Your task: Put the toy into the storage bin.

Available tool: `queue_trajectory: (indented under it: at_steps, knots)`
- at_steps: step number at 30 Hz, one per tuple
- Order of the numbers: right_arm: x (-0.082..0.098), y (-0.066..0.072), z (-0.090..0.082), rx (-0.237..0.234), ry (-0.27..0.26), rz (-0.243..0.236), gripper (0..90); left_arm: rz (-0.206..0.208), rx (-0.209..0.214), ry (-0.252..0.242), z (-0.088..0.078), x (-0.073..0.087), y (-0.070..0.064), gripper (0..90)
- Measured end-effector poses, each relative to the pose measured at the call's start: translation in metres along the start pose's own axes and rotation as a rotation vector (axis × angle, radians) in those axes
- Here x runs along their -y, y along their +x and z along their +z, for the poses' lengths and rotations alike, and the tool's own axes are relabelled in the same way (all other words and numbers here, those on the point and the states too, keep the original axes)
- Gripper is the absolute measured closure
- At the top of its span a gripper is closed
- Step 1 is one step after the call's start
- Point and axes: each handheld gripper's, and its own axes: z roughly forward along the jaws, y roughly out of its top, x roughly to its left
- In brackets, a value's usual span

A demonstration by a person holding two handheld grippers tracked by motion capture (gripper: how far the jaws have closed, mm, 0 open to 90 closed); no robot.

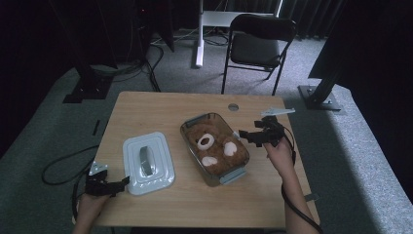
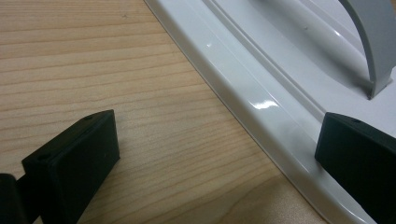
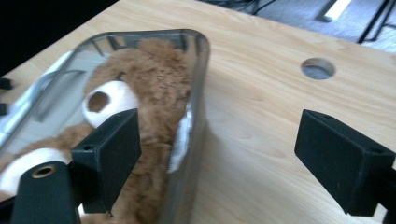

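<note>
Packing a plush toy into a box looks like the work in hand, and the toy is already in: the brown teddy bear (image 1: 214, 145) lies inside the clear container (image 1: 235, 171) at the middle of the tabletop (image 1: 160, 109), its white muzzle and paws facing up; in the right gripper view the bear (image 3: 154, 93) presses against the transparent wall (image 3: 198, 93). The right tongs (image 1: 245, 134) hover just beside the container's right far edge, jaws spread wide with nothing between them; seen from their own camera, one jaw stands over the bear and the other over bare wood near a round cable hole (image 3: 318, 68). The white lid (image 1: 147, 162) with its grey handle (image 1: 145, 159) lies flat on the tabletop to the left of the container, apart from it. The left tongs (image 1: 123, 182) sit at the lid's near left corner, jaws spread, one over the wood and one over the lid's rim (image 2: 261, 107), not pinching it. Closing the box seems the step left; the next move probably calls for the left tongs to nip the rim or handle, lift the lid and carry it right over the container, squared to the opening.
</note>
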Motion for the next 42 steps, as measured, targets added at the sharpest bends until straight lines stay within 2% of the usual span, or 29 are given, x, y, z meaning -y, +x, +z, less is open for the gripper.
queue_trajectory:
  at_steps: [1,3,4,5,6,7,8,9,10,11,13,14,17,19,24,25,28,32,33,34,37,39,42]
  knots:
    - [0.002,-0.002,0.001,0.009,0.004,0.017,13.2,0.0,0.0,0.0,0.0,0.0,0.0,0.5]
    - [0.009,-0.007,0.001,0.072,-0.02,0.026,13.3,-0.001,-0.001,0.0,0.0,0.0,0.0,0.5]
    - [0.012,-0.009,0.001,0.086,-0.026,0.036,13.3,-0.001,-0.001,0.0,0.0,0.0,0.0,0.5]
    - [0.012,-0.009,0.001,0.086,-0.026,0.036,13.3,-0.003,-0.002,0.0,0.0,0.0,0.0,0.5]
    - [0.021,-0.017,0.004,0.093,-0.022,0.076,13.5,-0.004,-0.003,0.0,0.0,0.0,-0.001,0.5]
    - [0.021,-0.017,0.004,0.093,-0.022,0.076,13.5,-0.004,-0.003,0.0,0.0,0.0,-0.001,0.5]
    - [0.033,-0.023,0.01,0.112,0.014,0.085,13.7,-0.004,-0.003,0.0,0.0,0.0,-0.001,0.5]
    - [0.037,-0.024,0.012,0.121,0.029,0.084,13.7,-0.004,-0.003,0.0,0.0,0.0,-0.001,0.5]
    - [0.037,-0.024,0.012,0.121,0.029,0.084,13.7,-0.004,-0.003,0.0,0.0,0.0,-0.001,0.5]
    - [0.048,-0.026,0.018,0.125,0.055,0.094,13.7,0.005,0.005,0.002,0.0,0.0,-0.001,0.5]
    - [0.053,-0.027,0.021,0.116,0.067,0.099,13.7,0.008,0.01,0.003,0.0,0.0,-0.002,0.5]
    - [0.063,-0.029,0.027,0.085,0.077,0.128,13.6,0.007,0.009,0.002,0.001,0.0,-0.003,0.5]
    - [0.075,-0.029,0.032,0.047,0.071,0.157,13.6,0.005,0.007,0.001,0.001,-0.001,-0.003,0.5]
    - [0.082,-0.029,0.036,0.005,0.075,0.175,13.7,0.005,0.007,0.001,0.001,-0.001,-0.003,0.5]
    - [0.095,-0.027,0.038,-0.07,0.055,0.224,14.1,-0.008,0.013,0.005,0.001,-0.002,-0.002,0.5]
    - [0.097,-0.026,0.038,-0.087,0.055,0.229,14.1,-0.017,0.017,0.021,0.001,-0.004,-0.002,0.5]
    - [0.1,-0.022,0.037,-0.107,0.046,0.226,14.5,-0.029,0.018,0.035,0.001,-0.007,-0.001,0.5]
    - [0.105,-0.011,0.036,-0.135,0.04,0.218,15.0,-0.026,0.015,0.057,0.001,-0.009,-0.004,0.5]
    - [0.109,-0.003,0.038,-0.158,0.04,0.214,14.9,-0.026,0.017,0.064,0.0,-0.01,-0.005,0.5]
    - [0.109,-0.003,0.038,-0.158,0.04,0.214,14.9,-0.026,0.017,0.064,0.0,-0.01,-0.005,0.5]
    - [0.111,0.012,0.043,-0.191,0.052,0.181,14.9,-0.042,0.024,0.075,-0.001,-0.012,-0.008,0.5]
    - [0.111,0.015,0.044,-0.194,0.054,0.175,14.9,-0.037,0.028,0.078,-0.003,-0.014,-0.01,0.5]
    - [0.111,0.027,0.048,-0.208,0.061,0.145,14.9,-0.031,0.031,0.07,-0.005,-0.021,-0.014,0.5]
